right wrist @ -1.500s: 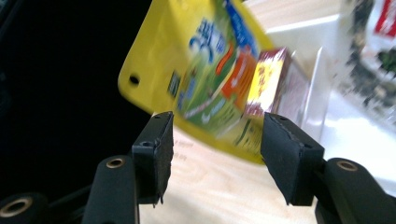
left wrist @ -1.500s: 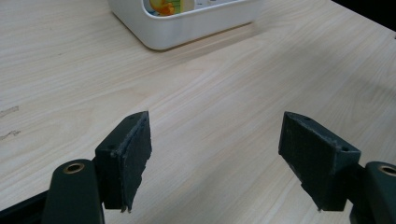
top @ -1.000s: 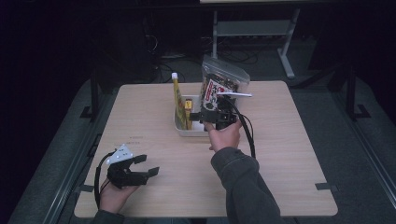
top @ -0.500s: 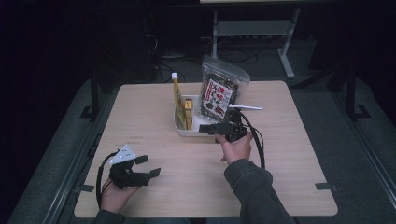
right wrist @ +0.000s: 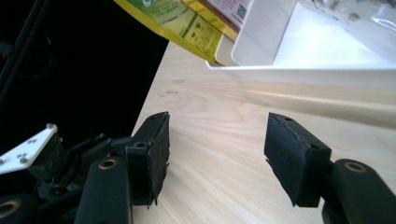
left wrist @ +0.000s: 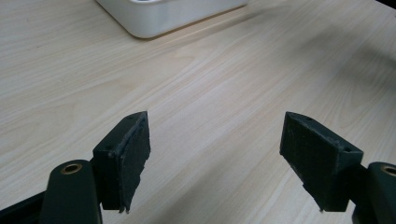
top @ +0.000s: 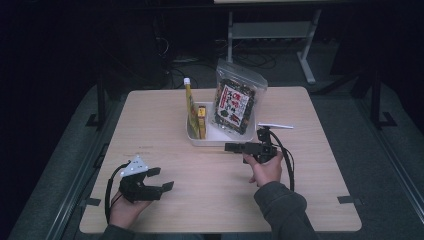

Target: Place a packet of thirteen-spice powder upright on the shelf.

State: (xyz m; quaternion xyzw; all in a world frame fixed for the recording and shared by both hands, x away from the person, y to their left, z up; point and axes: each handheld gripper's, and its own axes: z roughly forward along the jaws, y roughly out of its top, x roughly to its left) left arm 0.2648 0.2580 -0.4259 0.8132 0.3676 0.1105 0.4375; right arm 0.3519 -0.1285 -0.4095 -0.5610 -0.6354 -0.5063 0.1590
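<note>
Room: pretty dark past the surface (top: 165, 115), floor and stand legs hard to make out
White tray (top: 216, 137): far middle; near wall blocks what's at the bottom
Snack bag (top: 234, 104): stands in the tray's right side, print too small to read
Yellow pouch (top: 190, 107): tray's left side, lower end hidden
Right gripper (top: 236, 147): just near the tray, pointing left, jaws have just been opening, nothing between them
Left gripper (top: 161, 179): near left corner, jaws apart and empty

Bare table (top: 200, 175) lies open from 3 through 9 o'clock; the white tray (top: 212, 141), with upright packets (top: 234, 105), blocks 12 o'clock.
</note>
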